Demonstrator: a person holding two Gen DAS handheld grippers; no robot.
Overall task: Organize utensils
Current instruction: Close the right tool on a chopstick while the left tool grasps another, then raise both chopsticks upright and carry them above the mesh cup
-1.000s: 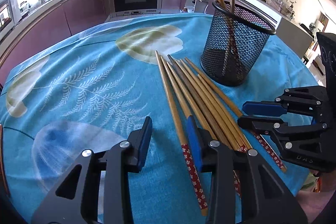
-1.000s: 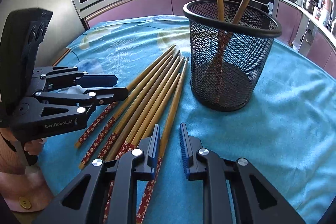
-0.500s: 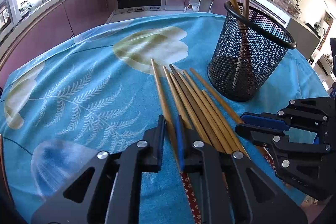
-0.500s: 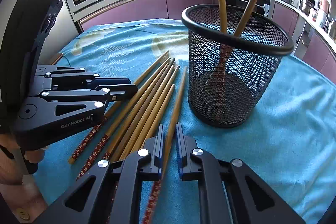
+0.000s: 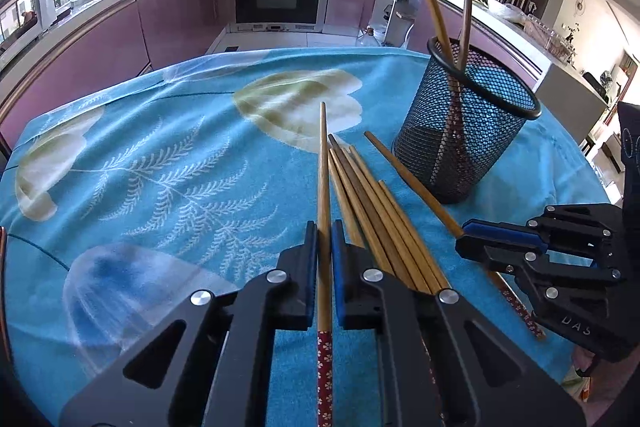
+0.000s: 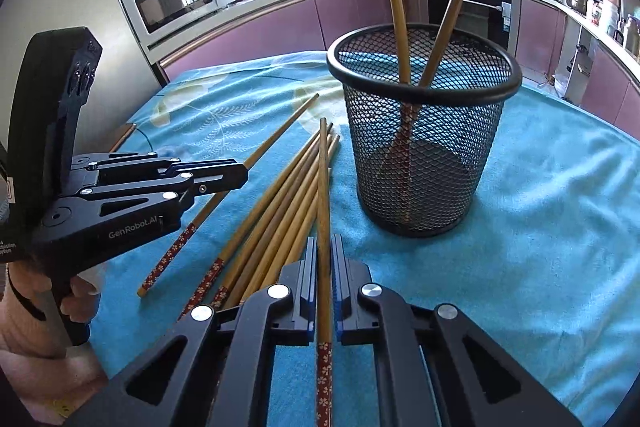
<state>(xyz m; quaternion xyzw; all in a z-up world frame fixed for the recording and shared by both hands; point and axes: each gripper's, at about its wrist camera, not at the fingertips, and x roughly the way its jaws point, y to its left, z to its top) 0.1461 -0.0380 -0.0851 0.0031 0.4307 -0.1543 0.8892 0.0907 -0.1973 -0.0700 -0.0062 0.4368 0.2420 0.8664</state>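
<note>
Under our left claw (image 5: 324,259) the loose chopsticks' (image 5: 380,227) patterned ends vanish; our gripped chopstick (image 5: 324,187) runs off the bottom edge.

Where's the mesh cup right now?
The mesh cup stands upright on the blue cloth, right of the loose chopsticks, ahead of the right claw.

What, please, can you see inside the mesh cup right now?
Two chopsticks stand crossed inside the mesh cup, leaning on its rim, patterned ends down. The mesh blurs the cup floor, so anything small there stays unseen.

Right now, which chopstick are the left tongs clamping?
The outermost chopstick, farthest from the mesh holder, pinched between the left tongs; the loose bundle lies between it and the chopstick in the right tongs.
</note>
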